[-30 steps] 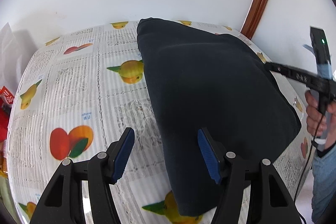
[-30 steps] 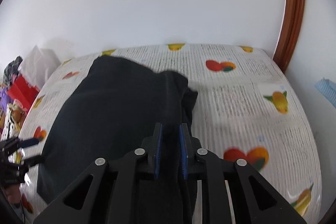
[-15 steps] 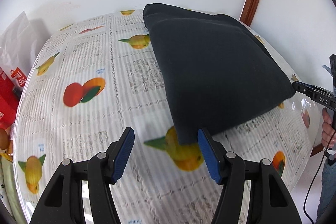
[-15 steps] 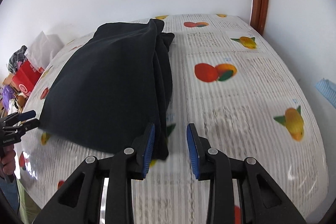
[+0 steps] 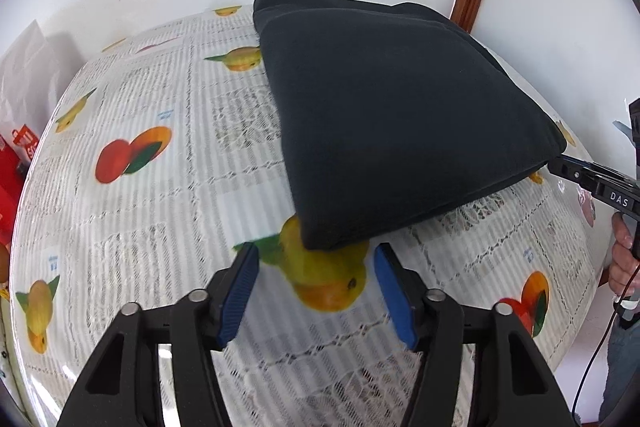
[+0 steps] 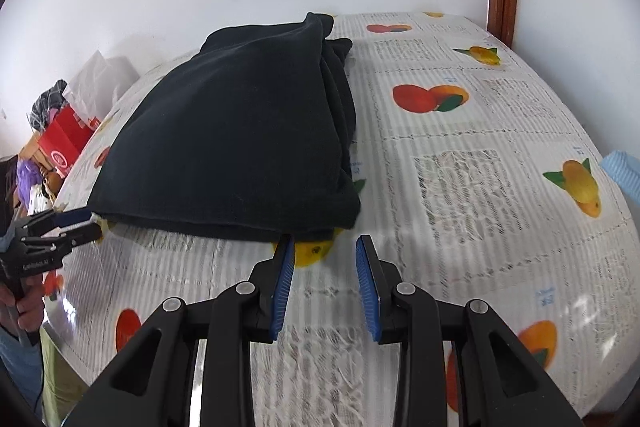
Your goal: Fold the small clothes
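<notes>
Two grippers now stand spread and empty; a second ago the right gripper [image 6: 324, 281] was pinching the dark cloth [image 5: 384, 115] and the left gripper [image 5: 316, 291] stood over its edge. Both have since pulled back off the garment. The cloth lies folded on the desk [image 6: 460, 187], a thick, soft, roughly square stack with layered edges along its right side. The desk cover is glossy, printed with fruit and lace-like panels. Each gripper sits low just before a near corner of the cloth, blue ribbed pads [image 6: 282, 283] apart, fingers pointing forward over the cover.
</notes>
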`<state>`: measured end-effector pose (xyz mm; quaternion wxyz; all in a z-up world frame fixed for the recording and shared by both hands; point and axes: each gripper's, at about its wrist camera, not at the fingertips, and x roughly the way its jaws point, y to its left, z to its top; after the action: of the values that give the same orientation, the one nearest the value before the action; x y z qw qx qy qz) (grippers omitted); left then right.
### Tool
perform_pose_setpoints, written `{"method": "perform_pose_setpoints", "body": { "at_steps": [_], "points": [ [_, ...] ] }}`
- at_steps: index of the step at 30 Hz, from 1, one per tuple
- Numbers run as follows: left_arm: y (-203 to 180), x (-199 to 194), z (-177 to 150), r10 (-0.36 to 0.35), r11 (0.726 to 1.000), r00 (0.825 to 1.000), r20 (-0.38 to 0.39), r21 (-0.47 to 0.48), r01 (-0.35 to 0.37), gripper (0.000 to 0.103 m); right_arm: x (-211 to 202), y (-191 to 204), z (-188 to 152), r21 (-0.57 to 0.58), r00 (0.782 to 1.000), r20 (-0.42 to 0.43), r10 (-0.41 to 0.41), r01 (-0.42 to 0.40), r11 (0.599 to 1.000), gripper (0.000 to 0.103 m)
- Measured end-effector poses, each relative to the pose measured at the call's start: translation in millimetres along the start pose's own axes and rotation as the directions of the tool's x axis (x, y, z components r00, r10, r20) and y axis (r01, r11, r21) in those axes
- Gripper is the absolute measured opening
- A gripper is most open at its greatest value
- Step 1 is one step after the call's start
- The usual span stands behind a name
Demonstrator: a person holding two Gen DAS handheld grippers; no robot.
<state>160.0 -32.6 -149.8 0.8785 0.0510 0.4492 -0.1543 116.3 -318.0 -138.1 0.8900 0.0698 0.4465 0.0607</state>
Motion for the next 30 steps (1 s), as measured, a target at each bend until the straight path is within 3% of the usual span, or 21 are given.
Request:
{"method": "perform_pose_setpoints", "body": {
  "at_steps": [2,4,6,7,10,18,27,30],
  "points": [
    [-3.3,5.2,5.5,-0.002,1.0,1.0,0.002,0.012,0.002,0.045,5.8,3.6,3.5,-0.009,1.0,0.015,0.011,-0.011,1.0,0.031],
    [-4.2,10.8,10.8,-0.016,1.0,1.0,-0.004,0.002,0.016,0.032,10.8,6.5,5.6,-0.017,1.0,0.029,0.006,-0.005,1.0,0.03],
    [-4.0,10.9,13.4,-0.025,1.0,1.0,0.003,-0.002,0.025,0.028,18.6,8.9,9.5,-0.012,1.0,0.027,0.001,-0.001,1.0,0.023],
    [-4.5,10.4,13.8,-0.013,1.0,1.0,0.013,0.003,0.013,0.021,20.4,9.7,11.5,-0.006,0.999,0.032,0.003,-0.003,1.0,0.019],
    [0.8,9.2,15.1,-0.002,1.0,1.0,0.027,0.001,0.002,0.019,25.7,14.3,20.6,-0.006,0.999,0.044,-0.011,0.011,1.0,0.014],
    [25.7,13.9,21.6,0.027,0.997,0.999,0.032,-0.068,-0.024,0.018,55.8,27.0,48.7,-0.015,0.999,0.029,0.018,-0.018,1.0,0.014],
    [29.3,23.3,28.9,0.057,0.994,0.997,0.045,-0.094,-0.053,0.02,79.6,22.0,68.2,0.01,0.997,0.029,0.065,-0.065,0.998,0.016],
    [32.3,22.5,29.1,0.054,0.993,0.998,0.039,-0.103,-0.05,0.021,82.4,14.5,70.1,0.052,0.996,0.023,0.091,-0.092,0.994,0.021]
  ]
}}
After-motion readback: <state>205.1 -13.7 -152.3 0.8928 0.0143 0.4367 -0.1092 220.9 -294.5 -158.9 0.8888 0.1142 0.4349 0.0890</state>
